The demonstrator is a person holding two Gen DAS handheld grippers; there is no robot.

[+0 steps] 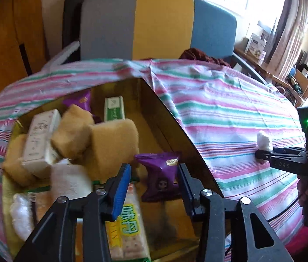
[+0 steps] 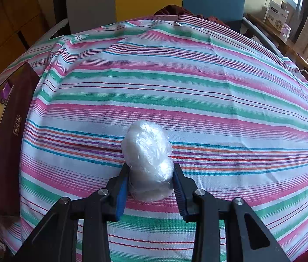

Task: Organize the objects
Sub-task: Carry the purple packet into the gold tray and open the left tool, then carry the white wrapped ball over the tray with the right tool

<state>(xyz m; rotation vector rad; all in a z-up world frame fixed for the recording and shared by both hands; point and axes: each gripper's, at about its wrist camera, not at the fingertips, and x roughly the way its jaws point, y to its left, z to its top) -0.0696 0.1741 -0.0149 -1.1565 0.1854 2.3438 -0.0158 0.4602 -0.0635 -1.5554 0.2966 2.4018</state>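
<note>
Only through the left wrist view do we see inside the box point(image 1: 145, 87): 3 tan sponges point(image 1: 112, 146), 2 purple packets point(image 1: 160, 174), 1 cracker pack point(image 1: 130, 224). Our left gripper point(image 1: 154, 181) hangs part-open over it, gripping nothing. The right view's lower centre shows our right gripper point(image 2: 150, 181) clamping 1 plastic-wrapped white bundle point(image 2: 147, 150) on the striped worktop point(image 2: 219, 100).

Striped cloth point(image 2: 197, 87) over table, dark open box point(image 2: 12, 131) at left edge
</note>
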